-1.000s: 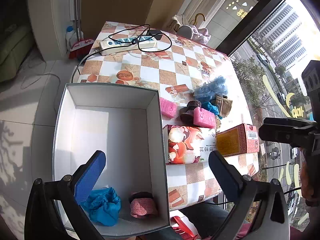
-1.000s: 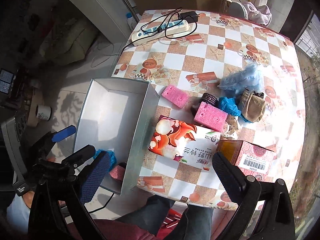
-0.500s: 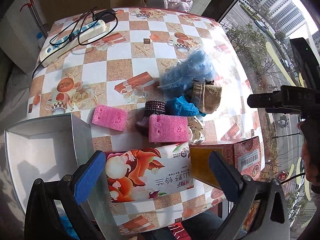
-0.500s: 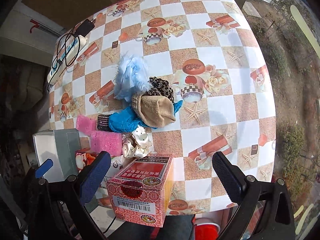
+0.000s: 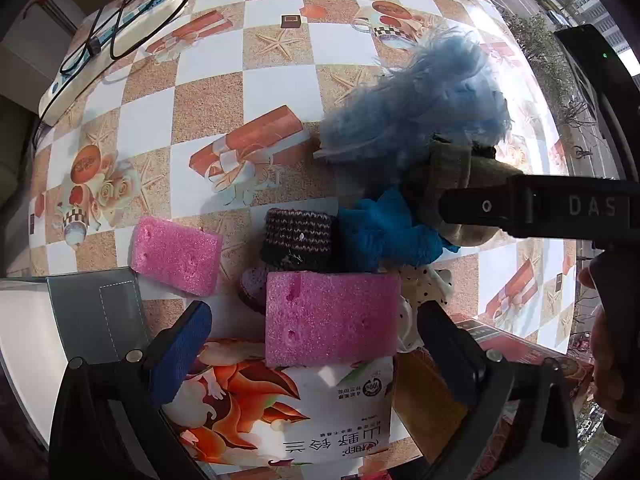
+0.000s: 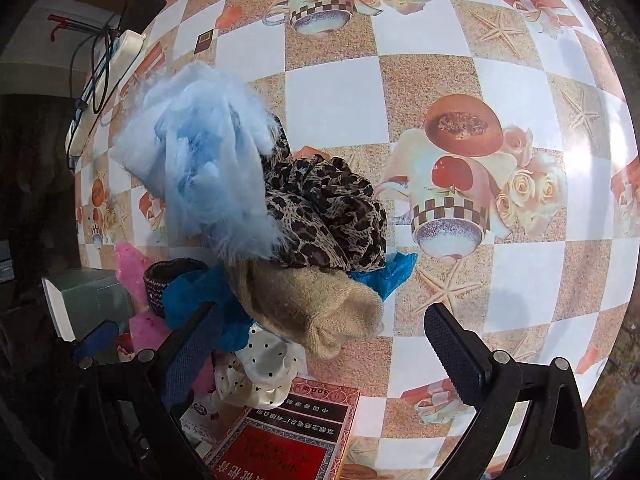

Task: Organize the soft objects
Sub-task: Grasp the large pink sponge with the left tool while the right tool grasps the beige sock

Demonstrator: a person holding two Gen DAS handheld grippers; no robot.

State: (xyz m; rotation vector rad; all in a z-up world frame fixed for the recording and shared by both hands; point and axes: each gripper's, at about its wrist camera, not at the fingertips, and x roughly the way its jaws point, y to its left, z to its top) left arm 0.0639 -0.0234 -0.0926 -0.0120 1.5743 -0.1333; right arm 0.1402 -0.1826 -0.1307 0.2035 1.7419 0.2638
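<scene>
A heap of soft things lies on the checked tablecloth: a fluffy light-blue piece, a leopard-print cloth, a tan sock, a blue cloth, a dark knitted band, a white polka-dot cloth and two pink sponges. My left gripper is open, low over the larger sponge. My right gripper is open around the tan sock; it also shows in the left wrist view.
A grey-white box stands at the table's left edge. A printed tissue pack and a red carton lie at the near edge. A power strip with cables lies at the far left.
Both grippers have swung from the box toward the heap and come down close to it. The left one now hovers over the larger sponge, the right one over the tan sock.
</scene>
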